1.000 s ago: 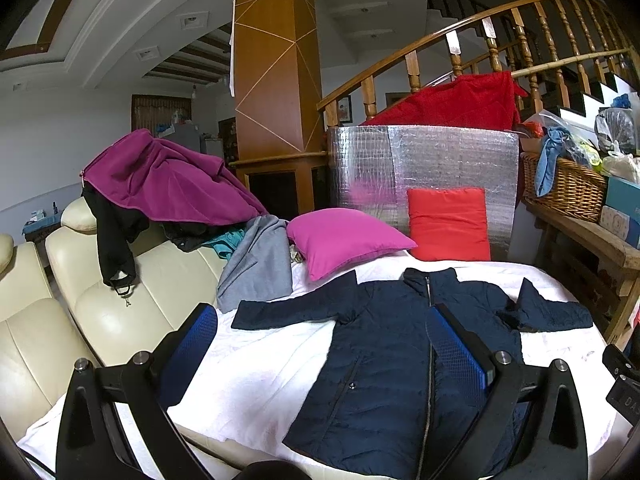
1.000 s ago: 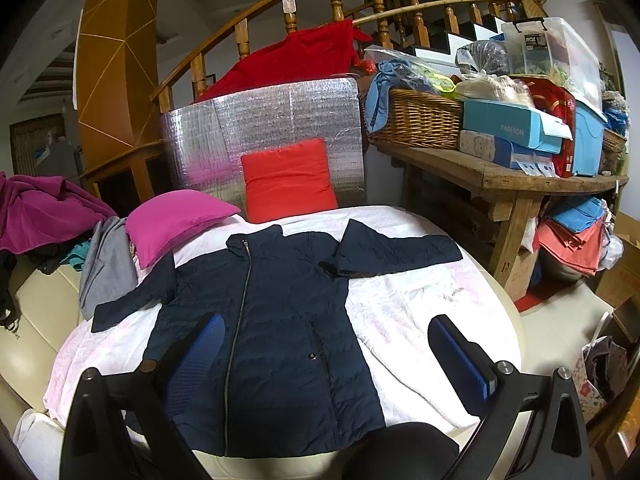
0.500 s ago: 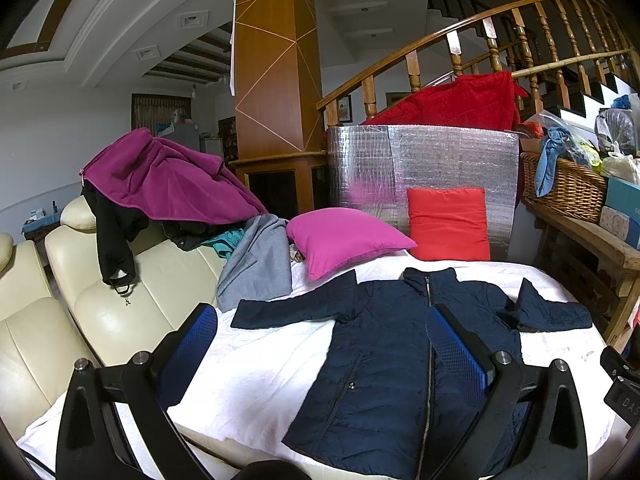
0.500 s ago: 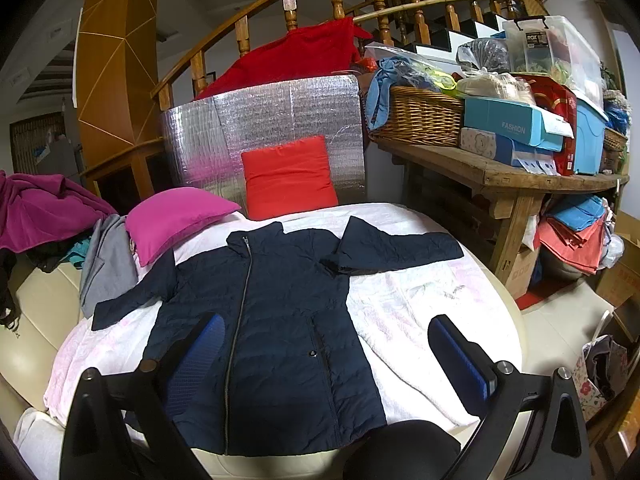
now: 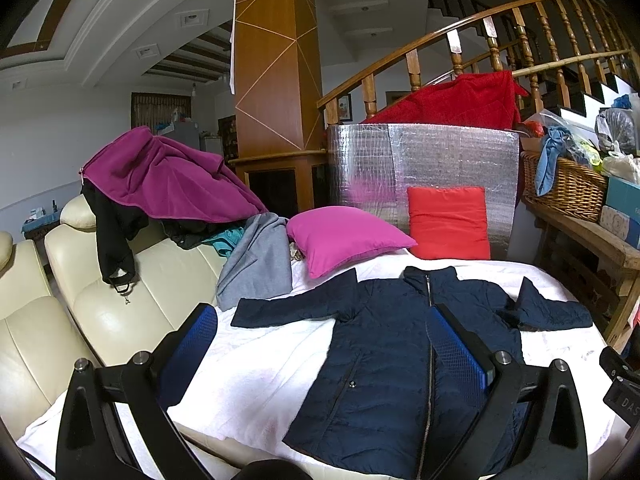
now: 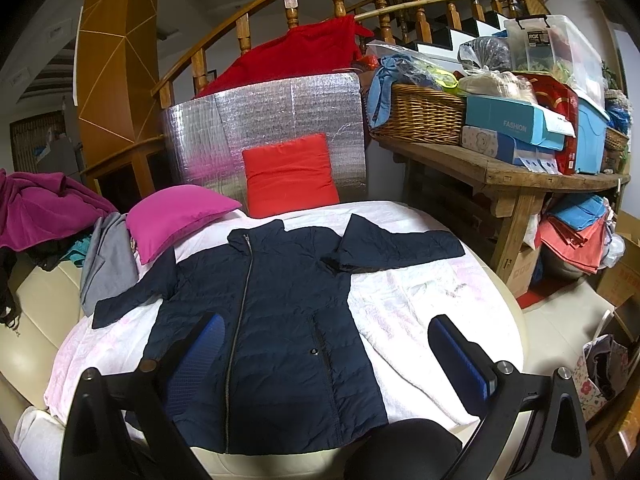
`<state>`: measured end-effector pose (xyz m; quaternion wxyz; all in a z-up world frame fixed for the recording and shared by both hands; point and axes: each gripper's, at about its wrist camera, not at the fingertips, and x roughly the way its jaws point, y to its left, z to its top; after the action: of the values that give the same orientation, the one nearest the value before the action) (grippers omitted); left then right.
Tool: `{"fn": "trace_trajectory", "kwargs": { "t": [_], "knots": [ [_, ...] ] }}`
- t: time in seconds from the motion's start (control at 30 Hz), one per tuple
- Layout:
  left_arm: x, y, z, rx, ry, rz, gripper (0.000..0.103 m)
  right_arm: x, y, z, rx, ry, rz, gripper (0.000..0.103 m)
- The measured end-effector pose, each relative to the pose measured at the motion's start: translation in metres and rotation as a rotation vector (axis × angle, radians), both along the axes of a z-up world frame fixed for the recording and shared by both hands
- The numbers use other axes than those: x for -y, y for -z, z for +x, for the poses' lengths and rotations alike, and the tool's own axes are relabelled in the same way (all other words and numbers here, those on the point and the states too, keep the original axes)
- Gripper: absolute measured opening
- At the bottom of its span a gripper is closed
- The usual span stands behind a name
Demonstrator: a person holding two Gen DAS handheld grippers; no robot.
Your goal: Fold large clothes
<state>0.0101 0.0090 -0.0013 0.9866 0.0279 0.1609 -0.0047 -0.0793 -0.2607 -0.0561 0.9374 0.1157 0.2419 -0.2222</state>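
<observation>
Navy puffer jacket (image 6: 272, 320) lies flat, zipped, on the white-covered bed (image 6: 420, 308), collar at far edge, hem at near edge. Left tongs (image 5: 324, 344) and right tongs (image 6: 326, 350) gape wide, empty, above hem; sleeves out sideways, one per side.

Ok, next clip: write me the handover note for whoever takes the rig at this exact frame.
Left tongs: open, empty, above the bed.
Right tongs: open, empty, over the jacket's lower half.
Navy jacket: flat on the white blanket, zipped, collar toward the red cushion; one sleeve reaches toward the grey garment, the other toward the wooden bench.
Done: jacket spread out. Left: all folds; nothing gripped yet.
</observation>
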Motion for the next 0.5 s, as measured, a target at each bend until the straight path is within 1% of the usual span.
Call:
{"fn": "trace_trajectory", "kwargs": {
  "t": [0.5],
  "knots": [
    [-0.0016, 0.0, 0.0027, -0.006, -0.004, 0.001, 0.103, -0.0024, 0.0007, 0.0043, -0.011, -0.003, -0.002, 0.103]
  ]
}}
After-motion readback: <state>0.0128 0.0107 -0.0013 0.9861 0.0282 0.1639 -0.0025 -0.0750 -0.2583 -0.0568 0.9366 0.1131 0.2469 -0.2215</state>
